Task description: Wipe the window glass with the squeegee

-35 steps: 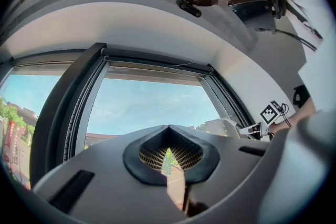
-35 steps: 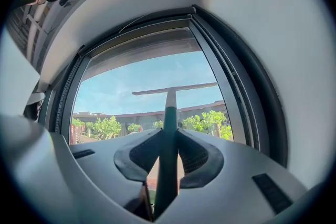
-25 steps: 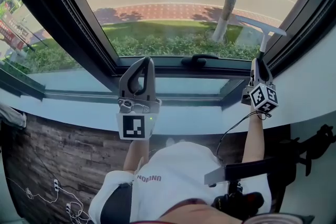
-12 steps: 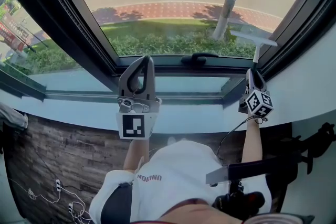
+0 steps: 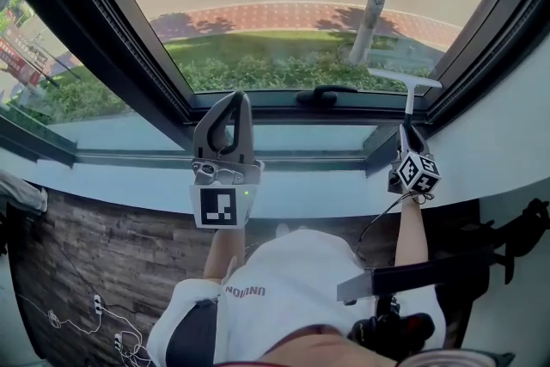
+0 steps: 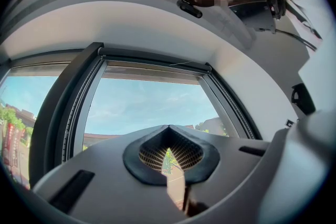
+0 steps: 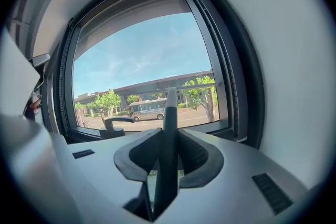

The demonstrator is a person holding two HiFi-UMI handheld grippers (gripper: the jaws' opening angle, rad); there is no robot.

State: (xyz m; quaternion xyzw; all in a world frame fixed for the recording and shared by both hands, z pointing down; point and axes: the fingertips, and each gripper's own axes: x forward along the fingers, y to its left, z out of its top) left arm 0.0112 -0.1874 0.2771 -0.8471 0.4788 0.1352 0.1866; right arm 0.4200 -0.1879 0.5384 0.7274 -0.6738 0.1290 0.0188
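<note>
The squeegee (image 5: 402, 81) has a pale blade on a thin dark handle. Its blade lies against the lower right corner of the window glass (image 5: 284, 4), just above the bottom frame. My right gripper (image 5: 406, 131) is shut on the handle below the blade, jaws pointing up. In the right gripper view the dark handle (image 7: 170, 113) runs up between the pads of the right gripper (image 7: 169, 136), and the blade is seen edge-on. My left gripper (image 5: 240, 100) stands upright in front of the bottom frame, shut with nothing held. In its own view the left gripper (image 6: 168, 129) has its tips meeting.
A black window handle (image 5: 325, 95) sits on the bottom frame between the two grippers. The dark side frame (image 5: 485, 30) and a white wall close in on the right. A pale sill (image 5: 129, 178) runs below the window. Cables lie on the floor (image 5: 77, 305).
My right gripper has drawn the squeegee down and a little left on the glass, toward the bottom frame. The left gripper has stayed still.
</note>
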